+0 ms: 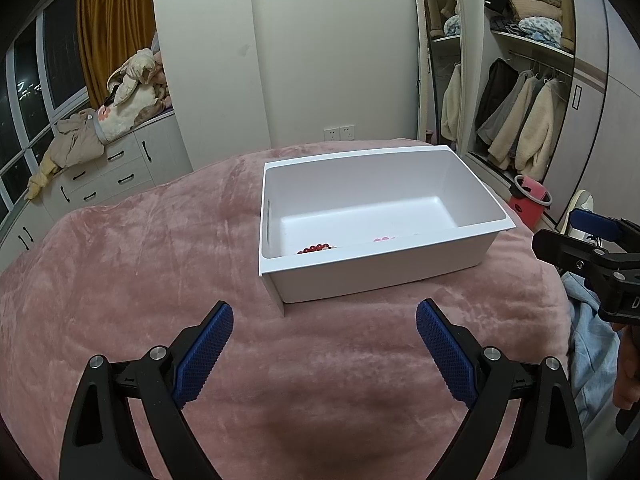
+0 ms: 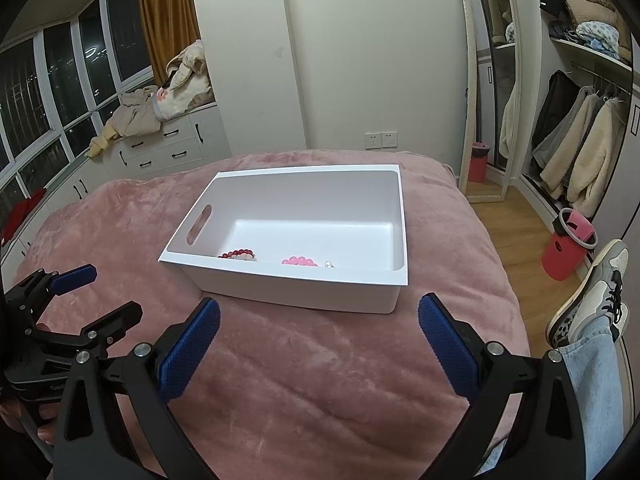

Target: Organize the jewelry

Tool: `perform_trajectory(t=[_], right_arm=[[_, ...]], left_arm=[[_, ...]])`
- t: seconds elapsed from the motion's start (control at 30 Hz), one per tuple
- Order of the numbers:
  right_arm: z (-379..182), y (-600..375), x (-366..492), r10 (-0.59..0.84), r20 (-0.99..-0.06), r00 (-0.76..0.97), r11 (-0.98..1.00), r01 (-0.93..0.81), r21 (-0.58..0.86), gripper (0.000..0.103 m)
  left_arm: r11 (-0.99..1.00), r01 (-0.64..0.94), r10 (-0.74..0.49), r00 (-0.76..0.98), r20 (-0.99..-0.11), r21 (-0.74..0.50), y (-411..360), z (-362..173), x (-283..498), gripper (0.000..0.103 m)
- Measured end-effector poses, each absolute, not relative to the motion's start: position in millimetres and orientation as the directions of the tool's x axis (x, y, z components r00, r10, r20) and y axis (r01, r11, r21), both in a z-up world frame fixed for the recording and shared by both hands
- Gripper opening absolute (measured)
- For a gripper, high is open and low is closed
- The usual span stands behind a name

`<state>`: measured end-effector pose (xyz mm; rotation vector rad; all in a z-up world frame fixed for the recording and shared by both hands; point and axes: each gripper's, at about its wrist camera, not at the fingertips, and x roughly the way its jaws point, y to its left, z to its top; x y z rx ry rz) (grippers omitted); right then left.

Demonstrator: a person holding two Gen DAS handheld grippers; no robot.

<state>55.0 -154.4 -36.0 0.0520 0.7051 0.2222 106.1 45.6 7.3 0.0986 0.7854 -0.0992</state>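
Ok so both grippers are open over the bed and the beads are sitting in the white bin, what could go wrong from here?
1. The white bin sits on a soft pink blanket; pressing on its rim could tip it.
2. The red beads, pink beads and a small pale piece lie against the near wall, half hidden, so a reach may miss them.
3. The left gripper and right gripper are close together and could collide.

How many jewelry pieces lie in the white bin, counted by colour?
In the white bin, along its near wall:
Dark red bead piece: 1
Pink bead piece: 1
Small pale, pearl-like piece: 1
Total: 3
The near wall hides part of each piece, so more could lie behind it.
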Motion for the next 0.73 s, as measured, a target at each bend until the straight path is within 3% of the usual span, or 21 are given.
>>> perform_trajectory(t=[0.73], right_arm=[[-44.3,-159.3,57.4,0.211,-0.653,0.727,0.977,-0.173,0.124,0.098]], left_arm=[[0.99,0.133,-0.056,0.701,-0.711,0.053,40.3,5.2,104.7,0.094]])
